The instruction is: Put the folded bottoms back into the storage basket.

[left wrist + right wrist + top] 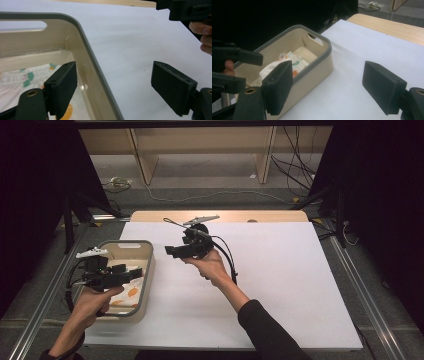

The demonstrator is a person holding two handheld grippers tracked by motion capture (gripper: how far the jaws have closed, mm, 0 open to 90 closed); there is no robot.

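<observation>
White sheeting (280, 285) covers the table, leaving a strip of bare wood (220, 216) exposed along its far edge. Dark curtains flank the table; cables (200, 196) lie on the floor beyond it, in front of a pale wooden frame (200, 150).

All positions below refer to the beige bin (145, 285) with the grey rim, which stands at the left edge of the sheet, near the person's side. A handle slot is cut into its far wall. A white cloth (292, 61) with green and orange print lies flat on the bin floor.

The left gripper (137, 271) is over the bin's interior. Its jaws are released and stand wide apart, straddling the bin's right wall: in the left gripper view one jaw is above the cloth inside, the other above the sheet outside. Neither pad touches the wall or the cloth.

The right gripper (170, 251) is just beyond the bin's far right corner, above the sheet, pointing towards the bin. Its jaws are also released and wide apart, with nothing between them.

Open room: the sheet to the right of the bin is unobstructed up to its right and near edges. Inside the bin, the cloth occupies most of the floor.

No brand, label or legible writing can be made out on the bin, the cloth or the grippers.
</observation>
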